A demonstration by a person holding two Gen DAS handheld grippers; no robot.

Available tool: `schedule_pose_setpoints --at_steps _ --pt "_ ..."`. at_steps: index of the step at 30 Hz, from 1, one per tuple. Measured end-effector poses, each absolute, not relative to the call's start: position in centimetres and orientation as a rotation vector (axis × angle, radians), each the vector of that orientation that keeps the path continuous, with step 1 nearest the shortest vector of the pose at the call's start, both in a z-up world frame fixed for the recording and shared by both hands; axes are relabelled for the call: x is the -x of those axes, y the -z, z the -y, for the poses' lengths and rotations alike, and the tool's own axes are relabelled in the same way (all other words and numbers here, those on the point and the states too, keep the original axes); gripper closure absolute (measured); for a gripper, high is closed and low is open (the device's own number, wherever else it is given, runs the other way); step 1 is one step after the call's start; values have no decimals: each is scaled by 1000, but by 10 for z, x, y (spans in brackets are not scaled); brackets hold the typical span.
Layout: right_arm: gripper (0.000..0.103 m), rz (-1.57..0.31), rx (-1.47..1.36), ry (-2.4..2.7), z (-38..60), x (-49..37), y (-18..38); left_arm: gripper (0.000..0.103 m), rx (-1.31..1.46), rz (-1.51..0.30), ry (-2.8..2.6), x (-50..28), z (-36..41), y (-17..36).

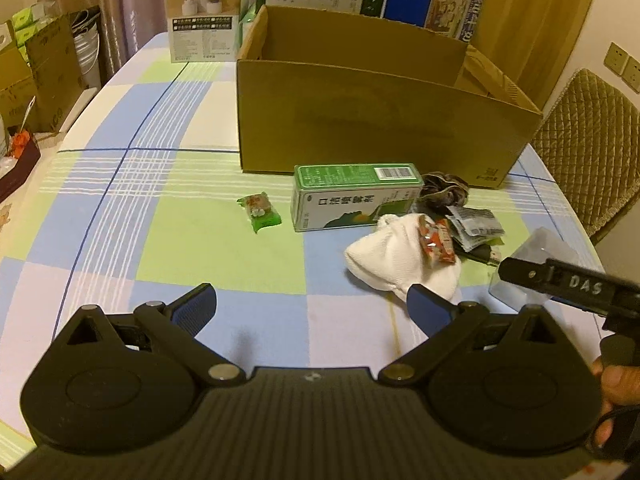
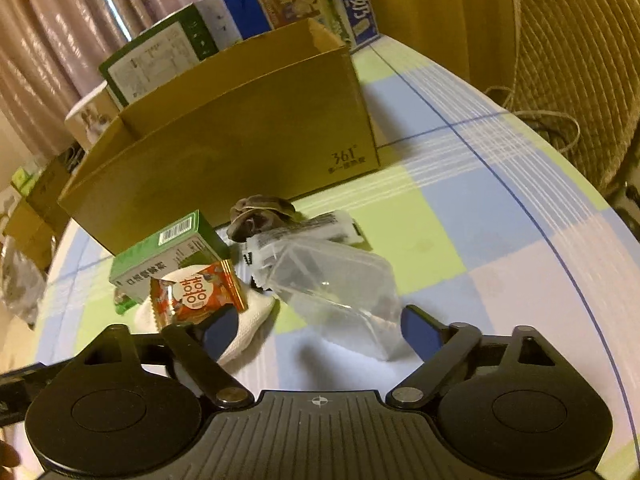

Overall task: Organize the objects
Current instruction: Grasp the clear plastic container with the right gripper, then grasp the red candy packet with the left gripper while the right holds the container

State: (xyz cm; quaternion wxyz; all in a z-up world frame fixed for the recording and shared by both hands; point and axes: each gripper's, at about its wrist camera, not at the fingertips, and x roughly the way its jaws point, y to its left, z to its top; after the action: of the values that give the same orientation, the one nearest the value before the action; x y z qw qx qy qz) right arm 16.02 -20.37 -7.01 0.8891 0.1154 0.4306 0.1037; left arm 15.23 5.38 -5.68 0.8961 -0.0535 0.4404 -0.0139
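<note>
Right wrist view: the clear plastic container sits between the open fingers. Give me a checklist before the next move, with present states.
1. Right gripper open: ok.
2. Clear plastic container between its fingers: ok.
3. Nothing on top of the container: ok.
4. Orange snack packet and white cloth clear of the near finger: not ok, they crowd it.
5. Cardboard box open on top: ok.
6. Left gripper open, holding nothing: ok.

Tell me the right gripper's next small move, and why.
Probably ease the right gripper forward and shut on the clear plastic container. Its open jaws already flank the container's near end, nothing is held, and the cardboard box stands open just behind.
</note>
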Motion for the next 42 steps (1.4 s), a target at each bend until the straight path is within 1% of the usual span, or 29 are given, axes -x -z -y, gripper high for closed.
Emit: schedule_pose_setpoints --at_steps 1,3,4,5,6,11,14,16,20,22,23,25,26,33,37,39,40,41,42 --pt "21 -887 -203 -206 199 -163 72 3 115 -914 26 -154 -55 58" --pt "28 -868 -155 -190 196 -166 77 3 124 -919 22 -157 -58 62" --pt "29 -859 -136 -182 196 -169 79 3 127 -919 24 -158 -59 63" --pt "35 -851 -121 -182 197 -170 80 3 128 -919 28 -159 -59 64" --pt "42 -844 -101 -186 197 -171 82 3 127 -918 35 -160 -59 66" --pt "44 -817 -21 -238 203 -164 81 3 100 -919 95 -166 -53 76" --pt "44 -818 -41 -246 212 -158 78 5 57 -917 158 -173 -42 82" --pt "44 -819 -57 -250 218 -153 76 11 11 -912 216 -178 -32 85" --pt "44 -825 -70 -252 225 -146 74 17 -116 -856 304 -189 -9 87" --pt "44 -829 -74 -251 227 -143 73 25 -171 -841 336 -196 0 90" --pt "44 -830 -76 -249 228 -143 73 27 -195 -841 342 -200 4 92" --pt "44 -834 -80 -247 229 -142 74 34 -220 -849 365 -204 10 97" --pt "44 -834 -84 -246 230 -142 74 35 -231 -854 371 -205 13 99" --pt "44 -829 -99 -245 238 -141 70 35 -450 -714 347 -180 41 85" --pt "44 -828 -104 -244 240 -141 69 37 -576 -676 421 -180 57 84" --pt "44 -825 -108 -242 241 -141 68 46 -650 -656 467 -182 66 85" --pt "44 -823 -110 -241 242 -140 67 50 -679 -654 482 -183 69 87" --pt "44 -823 -110 -239 243 -140 67 52 -719 -662 497 -186 74 91" --pt "44 -823 -111 -238 243 -140 66 57 -747 -673 507 -187 77 94"
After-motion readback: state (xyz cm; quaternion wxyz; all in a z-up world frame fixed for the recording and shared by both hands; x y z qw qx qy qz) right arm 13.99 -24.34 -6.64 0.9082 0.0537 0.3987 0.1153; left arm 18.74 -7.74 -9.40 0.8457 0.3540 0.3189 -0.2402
